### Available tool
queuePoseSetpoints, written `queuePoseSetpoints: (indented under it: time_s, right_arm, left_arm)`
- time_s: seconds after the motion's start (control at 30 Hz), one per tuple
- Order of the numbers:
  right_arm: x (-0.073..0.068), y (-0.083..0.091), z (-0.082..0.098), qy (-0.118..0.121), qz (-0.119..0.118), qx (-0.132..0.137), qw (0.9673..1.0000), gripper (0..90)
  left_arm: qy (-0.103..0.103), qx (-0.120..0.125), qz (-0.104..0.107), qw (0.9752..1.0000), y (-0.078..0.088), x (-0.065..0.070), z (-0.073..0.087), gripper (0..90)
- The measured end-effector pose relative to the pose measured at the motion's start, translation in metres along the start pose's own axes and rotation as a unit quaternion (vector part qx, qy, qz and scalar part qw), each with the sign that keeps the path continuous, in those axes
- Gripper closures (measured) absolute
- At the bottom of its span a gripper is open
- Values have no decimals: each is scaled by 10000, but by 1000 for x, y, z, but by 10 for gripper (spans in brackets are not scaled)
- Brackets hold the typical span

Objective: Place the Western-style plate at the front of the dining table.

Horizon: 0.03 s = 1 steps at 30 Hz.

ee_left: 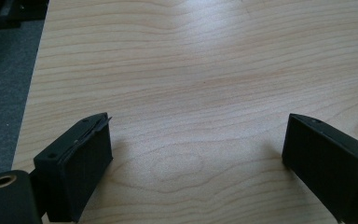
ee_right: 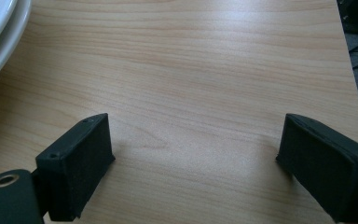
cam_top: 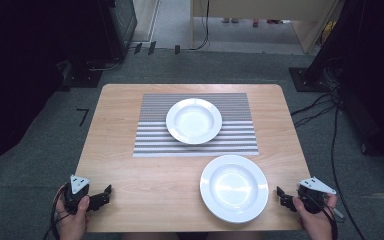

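The near white plate rests on the wooden table, just left of the right gripper, jaws apart and empty. Left gripper: jaws apart, empty, well left of that plate.

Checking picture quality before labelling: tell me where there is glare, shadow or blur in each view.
High view: sharp, ceiling light glints on the near plate, room edges dark. Left gripper view: pale glare across the table top, soft shadows beside the jaws. Right gripper view: similar sheen, plate edge slightly soft.
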State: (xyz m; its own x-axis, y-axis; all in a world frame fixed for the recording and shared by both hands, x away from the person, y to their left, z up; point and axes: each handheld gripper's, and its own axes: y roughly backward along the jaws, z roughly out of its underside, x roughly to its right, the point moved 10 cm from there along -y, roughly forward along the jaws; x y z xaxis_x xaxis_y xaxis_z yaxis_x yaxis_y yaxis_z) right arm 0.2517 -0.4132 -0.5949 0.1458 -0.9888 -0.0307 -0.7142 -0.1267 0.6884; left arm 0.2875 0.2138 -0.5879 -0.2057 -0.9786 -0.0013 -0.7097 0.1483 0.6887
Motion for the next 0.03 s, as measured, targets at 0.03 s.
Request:
queuePoseSetpoints:
  time_s: [0.03]
  right_arm:
    - [0, 0, 0, 2, -4, -3, 10000, 92]
  left_arm:
    - [-1, 0, 0, 10000, 0, 0, 0, 82]
